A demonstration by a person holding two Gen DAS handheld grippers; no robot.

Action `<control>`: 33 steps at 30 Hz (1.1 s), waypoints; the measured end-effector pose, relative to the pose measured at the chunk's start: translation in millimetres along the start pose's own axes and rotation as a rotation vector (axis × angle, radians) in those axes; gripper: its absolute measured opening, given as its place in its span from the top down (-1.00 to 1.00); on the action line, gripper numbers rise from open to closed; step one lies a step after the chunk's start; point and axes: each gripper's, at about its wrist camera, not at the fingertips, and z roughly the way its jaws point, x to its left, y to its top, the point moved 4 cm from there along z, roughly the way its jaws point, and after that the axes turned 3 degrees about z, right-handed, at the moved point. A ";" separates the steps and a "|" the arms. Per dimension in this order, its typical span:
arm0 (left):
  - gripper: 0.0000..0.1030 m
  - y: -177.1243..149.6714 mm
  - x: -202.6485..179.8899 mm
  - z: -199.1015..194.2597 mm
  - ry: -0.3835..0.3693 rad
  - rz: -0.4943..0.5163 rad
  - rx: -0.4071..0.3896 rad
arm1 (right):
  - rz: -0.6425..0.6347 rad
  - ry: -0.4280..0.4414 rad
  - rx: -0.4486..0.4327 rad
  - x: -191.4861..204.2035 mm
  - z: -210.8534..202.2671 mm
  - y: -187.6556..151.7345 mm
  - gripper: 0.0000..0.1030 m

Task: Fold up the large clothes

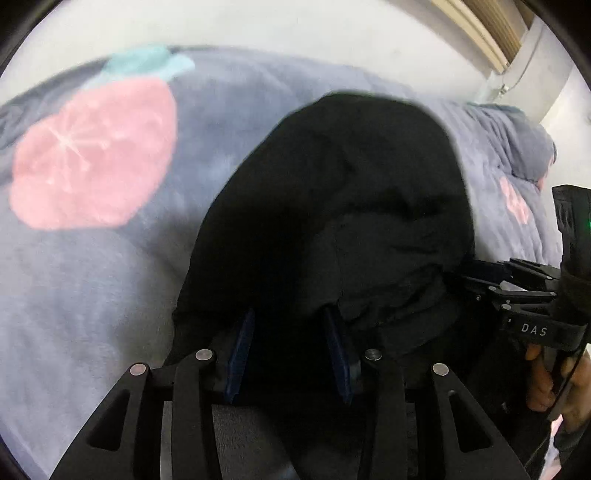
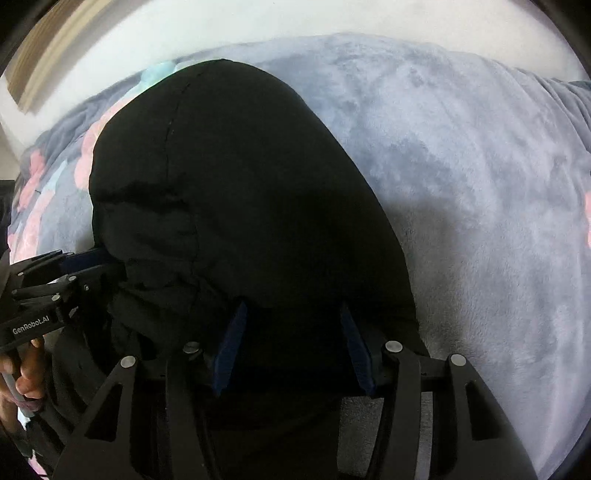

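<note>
Two grippers w/ black linkage arms & dark-blue pads sit over one black jacket [image 1: 332, 203], which lies in a rounded, puffy heap on a blanket [image 1: 92, 295]. The jacket fabric looks matte & padded, w/ soft creases and a stitched seam running down it in the right wrist view. The blanket is grey-blue fleece, plush & slightly mottled. It carries a big pink fruit print [image 1: 92, 155] w/ pale spoke lines and a teal leaf [image 1: 147, 62] on top; smaller pink prints show nr its far edge. Behind the blanket we see a plain white wall [image 1: 258, 22].

On the left gripper [image 1: 290, 314] the fingers [image 1: 240, 350] stand partway apart, not clamped. Black cloth fills the gap btwn the pads, but it's too dark there for us to tell if it touches them. On the right gripper [image 2: 293, 306] the fingers [image 2: 356, 350] are a bit wider apart, w/ the same picture: jacket cloth bulges btwn & below the pads, nothing pinched that we can make out.

Each gripper also shows at the edge of the other's view, its tips against the side of the heap. A bare hand [image 1: 554, 376] wraps the right gripper's handle; another hand [image 2: 26, 369] holds the left one.
</note>
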 end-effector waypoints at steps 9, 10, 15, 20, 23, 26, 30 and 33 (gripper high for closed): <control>0.23 -17.0 20.6 -16.4 -0.014 -0.073 -0.017 | 0.050 -0.009 -0.101 -23.9 -46.2 0.5 -0.09; 0.23 -23.1 30.4 -7.7 -0.032 -0.094 0.017 | 0.065 -0.037 -0.059 -31.5 -33.1 -3.5 -0.09; 0.22 -20.8 17.9 -10.1 0.061 0.037 0.040 | 0.158 0.063 0.025 -57.2 0.0 -8.9 -0.19; 0.22 -14.9 18.2 -62.8 -0.028 0.021 -0.131 | 0.123 0.136 0.003 -65.6 -18.5 -7.9 -0.20; -0.14 3.8 35.3 -88.2 -0.043 -0.033 -0.227 | 0.132 0.182 -0.064 -74.5 -42.0 -0.8 -0.23; -0.23 14.9 51.3 -76.4 -0.080 -0.051 -0.177 | 0.132 0.180 -0.090 -80.1 -48.7 12.0 -0.27; -0.23 15.4 79.7 -34.8 -0.200 -0.144 -0.028 | 0.146 0.207 -0.032 -84.0 -26.3 25.4 -0.27; -0.22 8.4 90.1 -14.6 -0.305 -0.230 0.015 | 0.142 0.259 0.022 -71.1 -0.8 24.8 -0.27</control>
